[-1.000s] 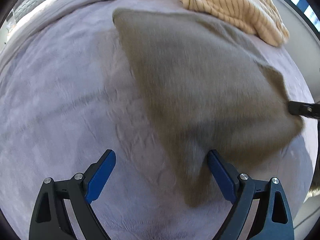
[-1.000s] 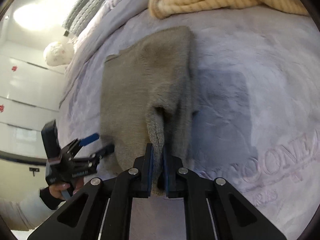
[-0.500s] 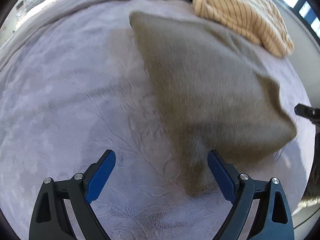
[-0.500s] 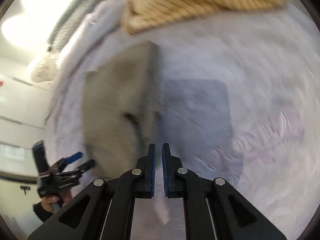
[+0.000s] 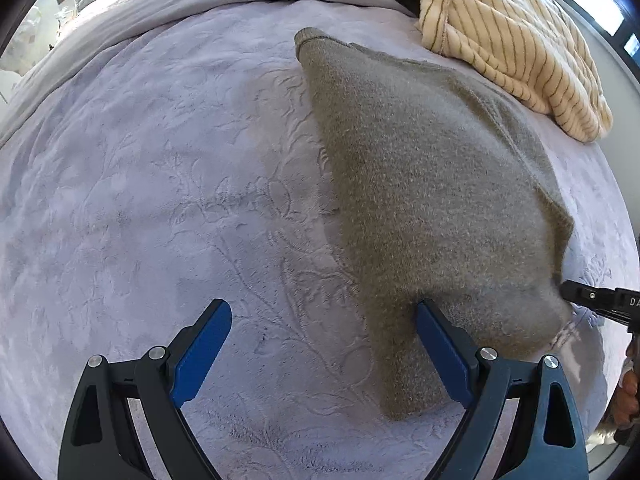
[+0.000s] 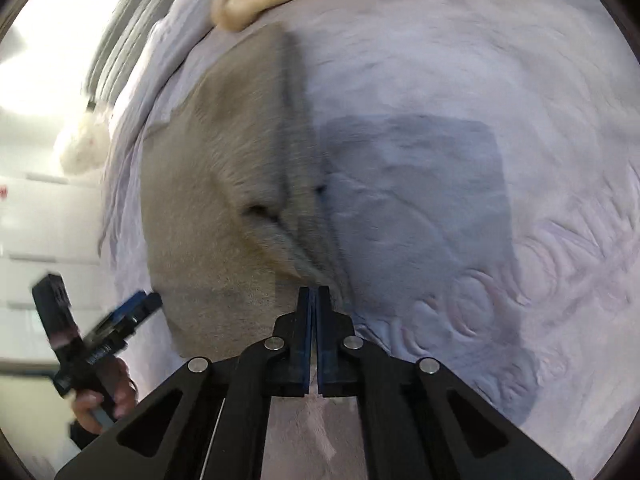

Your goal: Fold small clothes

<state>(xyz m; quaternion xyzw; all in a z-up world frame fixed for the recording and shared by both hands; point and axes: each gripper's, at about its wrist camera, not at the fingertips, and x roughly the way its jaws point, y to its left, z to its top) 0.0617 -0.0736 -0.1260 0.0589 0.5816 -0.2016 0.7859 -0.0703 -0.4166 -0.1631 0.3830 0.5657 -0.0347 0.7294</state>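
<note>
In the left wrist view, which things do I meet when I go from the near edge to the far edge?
Left tool with open jaws → grey knitted garment lying on the lilac blanket → cream striped garment at the far side.

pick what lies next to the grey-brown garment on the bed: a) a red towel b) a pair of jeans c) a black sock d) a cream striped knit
d: a cream striped knit sits heaped by the far edge of the grey-brown garment, on the lilac blanket.
</note>
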